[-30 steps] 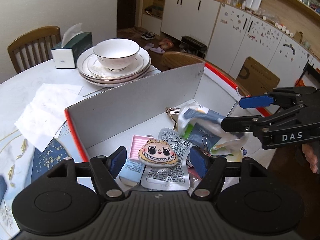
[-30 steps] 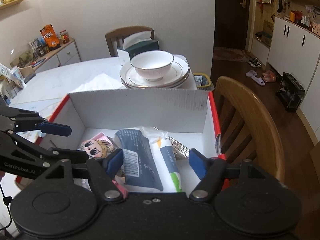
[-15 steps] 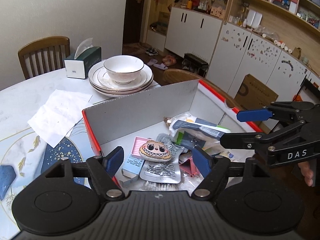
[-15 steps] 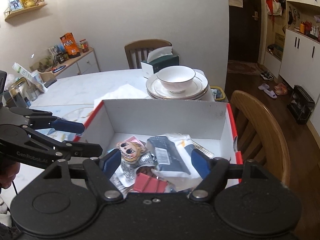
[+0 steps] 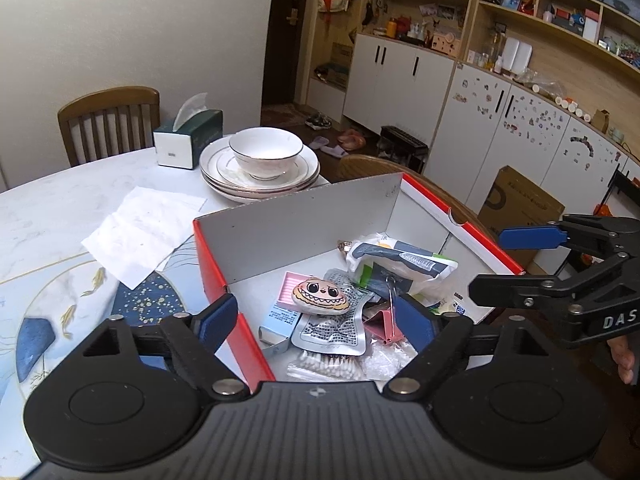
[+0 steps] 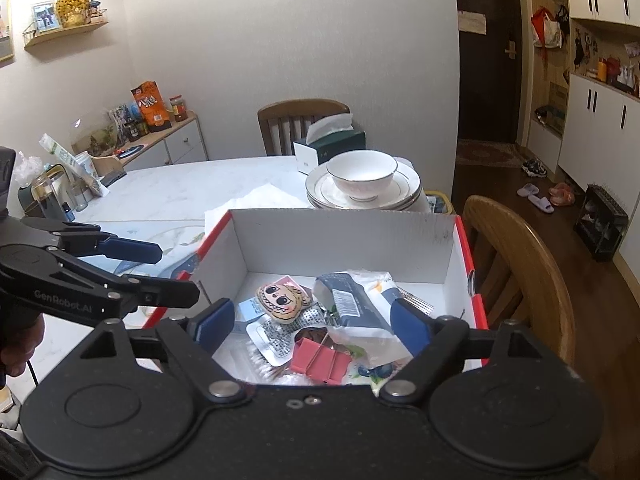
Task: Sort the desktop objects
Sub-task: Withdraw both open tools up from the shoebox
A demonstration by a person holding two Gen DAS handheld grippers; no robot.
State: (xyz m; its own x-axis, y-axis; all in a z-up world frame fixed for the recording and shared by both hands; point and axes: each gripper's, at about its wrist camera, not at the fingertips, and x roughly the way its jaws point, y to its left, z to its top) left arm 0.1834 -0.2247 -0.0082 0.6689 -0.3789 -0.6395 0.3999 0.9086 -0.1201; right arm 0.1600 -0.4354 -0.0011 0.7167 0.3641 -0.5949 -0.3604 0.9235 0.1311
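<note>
Box (image 5: 304, 220) below both spread grippers (image 5: 320, 320)

Near wall of red-and-white box (image 5: 460, 222) hidden behind left gripper body. Cotton swabs (image 5: 332, 364) partly covered by foil pack (image 5: 332, 330). Print on blue carton (image 5: 278, 318) too small to read. Hand (image 6: 18, 344) cut by left edge in right wrist view.

I saw a white bowl (image 5: 265, 153) stacked on plates (image 5: 224, 168) near the table's far edge, tissue box (image 5: 188, 139) beside, chair (image 5: 108, 122) behind.
</note>
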